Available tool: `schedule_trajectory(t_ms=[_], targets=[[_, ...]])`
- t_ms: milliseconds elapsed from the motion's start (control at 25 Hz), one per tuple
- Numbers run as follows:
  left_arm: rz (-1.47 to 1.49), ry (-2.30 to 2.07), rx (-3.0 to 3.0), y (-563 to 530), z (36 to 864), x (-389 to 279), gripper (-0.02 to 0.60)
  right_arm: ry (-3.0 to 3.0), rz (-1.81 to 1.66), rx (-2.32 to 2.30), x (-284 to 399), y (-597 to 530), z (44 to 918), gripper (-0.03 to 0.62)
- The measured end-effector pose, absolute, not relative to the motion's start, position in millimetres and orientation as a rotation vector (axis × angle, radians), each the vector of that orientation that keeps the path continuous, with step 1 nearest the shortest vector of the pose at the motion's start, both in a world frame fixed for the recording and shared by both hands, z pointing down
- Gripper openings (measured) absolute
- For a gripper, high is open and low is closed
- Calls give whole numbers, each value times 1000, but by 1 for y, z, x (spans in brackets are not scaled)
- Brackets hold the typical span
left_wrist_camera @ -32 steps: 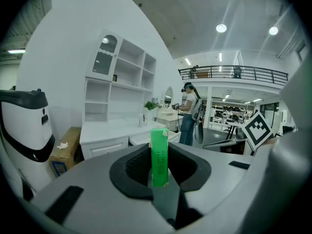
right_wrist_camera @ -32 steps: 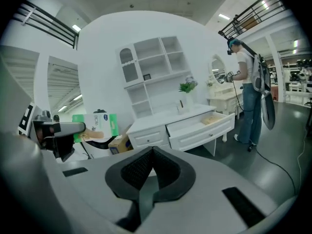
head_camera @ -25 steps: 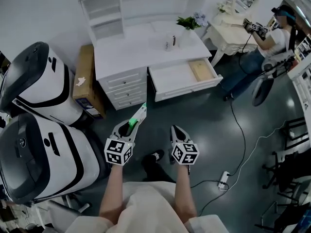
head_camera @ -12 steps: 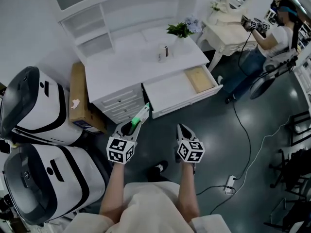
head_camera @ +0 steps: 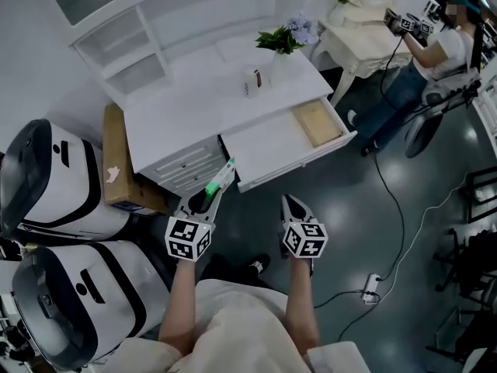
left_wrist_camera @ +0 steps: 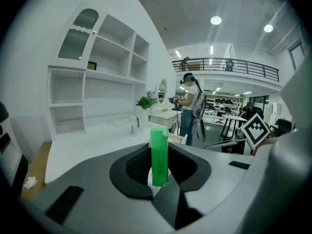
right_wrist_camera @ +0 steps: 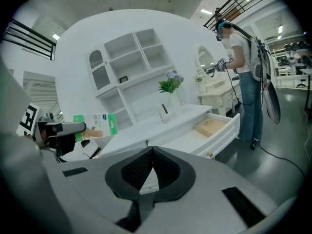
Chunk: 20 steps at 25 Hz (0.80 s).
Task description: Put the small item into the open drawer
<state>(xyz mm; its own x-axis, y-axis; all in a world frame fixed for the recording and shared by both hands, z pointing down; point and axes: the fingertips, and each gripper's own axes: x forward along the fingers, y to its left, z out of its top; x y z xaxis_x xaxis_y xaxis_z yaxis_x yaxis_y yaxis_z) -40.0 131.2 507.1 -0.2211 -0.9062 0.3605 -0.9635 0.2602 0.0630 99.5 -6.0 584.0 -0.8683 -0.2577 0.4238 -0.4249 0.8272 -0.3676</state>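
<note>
Found small green box (head_camera: 220,178) clamped in left gripper (head_camera: 208,196) fingers, long axis pointing forward; open drawer (head_camera: 262,150) near, ahead and rightward. Noted right gripper (head_camera: 290,206) fingers together, empty.

Head view: high above, faces steeply down on desk (head_camera: 202,103), drawer (head_camera: 264,142), left gripper (head_camera: 208,195), right gripper (head_camera: 289,203). Gripper views: low, level, along own jaws, near desk's front edge. All share desk. Right gripper view shares drawer with head view, also catches left gripper with box (right_wrist_camera: 95,124).
</note>
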Motion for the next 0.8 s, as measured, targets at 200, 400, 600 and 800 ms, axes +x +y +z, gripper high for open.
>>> schedule_trajectory(t_ms=[200,400,600,800], targets=[[220,-2157,1753,100,520,-42,92,-2626,645,547,109,-17,594,26],[328,-2061,1880,52,534,-36,92,-2586,654,621,112,-39,604,26],[308,-1969,1996,-4,533,-55,92,-2578,650,706,88,-71,599,26],[373,-1848,2141,-55,531,-70,92,-2516,618,780,51,-79,603,26]])
